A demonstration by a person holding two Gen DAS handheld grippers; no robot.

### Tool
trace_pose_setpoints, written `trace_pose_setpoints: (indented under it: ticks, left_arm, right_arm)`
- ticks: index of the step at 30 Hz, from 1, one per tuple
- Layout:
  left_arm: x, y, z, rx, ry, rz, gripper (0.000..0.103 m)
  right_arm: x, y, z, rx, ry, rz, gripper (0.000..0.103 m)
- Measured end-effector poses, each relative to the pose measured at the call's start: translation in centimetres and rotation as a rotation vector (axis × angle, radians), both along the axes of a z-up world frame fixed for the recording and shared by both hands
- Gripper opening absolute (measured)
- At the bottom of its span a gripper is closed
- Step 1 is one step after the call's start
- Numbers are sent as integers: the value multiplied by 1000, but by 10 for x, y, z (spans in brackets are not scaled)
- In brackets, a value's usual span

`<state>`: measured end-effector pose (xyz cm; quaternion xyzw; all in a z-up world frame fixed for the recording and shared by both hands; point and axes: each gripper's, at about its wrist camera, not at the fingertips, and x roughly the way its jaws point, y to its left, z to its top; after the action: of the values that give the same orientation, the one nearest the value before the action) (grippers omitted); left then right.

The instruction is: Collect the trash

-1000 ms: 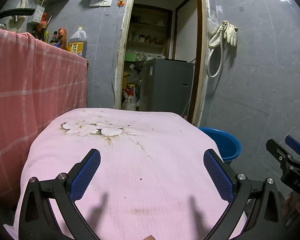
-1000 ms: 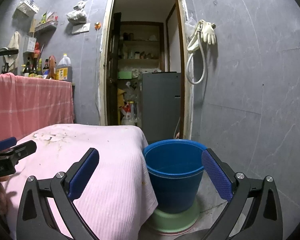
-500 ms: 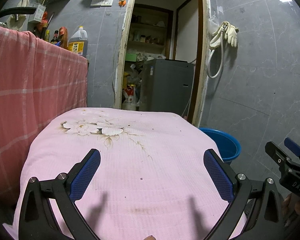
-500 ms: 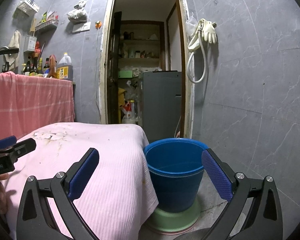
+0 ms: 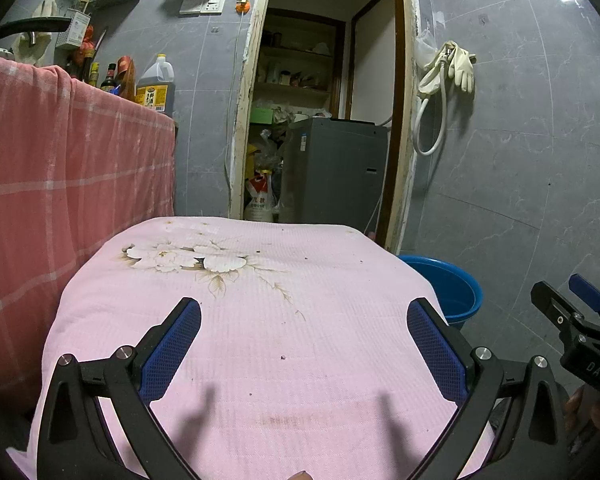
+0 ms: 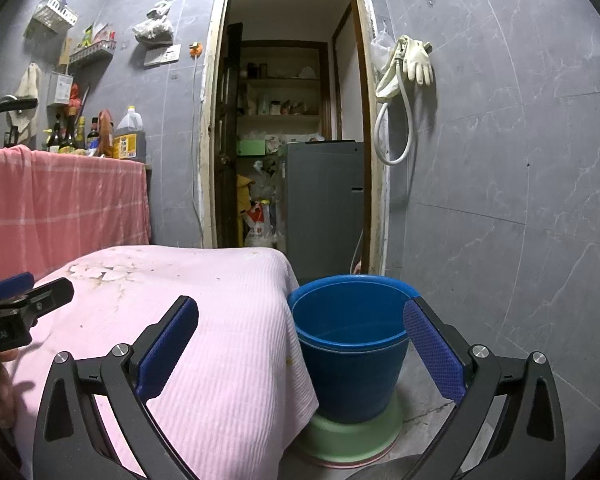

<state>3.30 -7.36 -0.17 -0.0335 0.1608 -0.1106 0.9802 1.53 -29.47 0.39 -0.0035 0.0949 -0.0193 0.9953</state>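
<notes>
Right now your left tool (image 5: 304, 352) is spread wide and grips nothing, hovering over the pink floral cloth (image 5: 260, 320) that drapes the counter. Your right tool (image 6: 300, 356) is spread just as wide and empty, level and pointing forward, its view split between the cloth's hanging edge and the blue bucket (image 6: 350, 344), which stands on a green base (image 6: 352, 436) just beside the counter. No sizeable trash shows; only a few small dark crumbs (image 5: 283, 357) dot the cloth. Sweep your view slowly before committing, and keep the bucket's open mouth within the right tool's reach for dropping.
</notes>
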Motion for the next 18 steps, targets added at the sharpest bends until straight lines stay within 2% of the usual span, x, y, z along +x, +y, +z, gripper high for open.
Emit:
trace_pose_setpoints:
  ticks: [18]
  left_arm:
    - [1,4,0,1,-1,-1,101]
  right_arm:
    - [0,2,0,3,-1,-1,103]
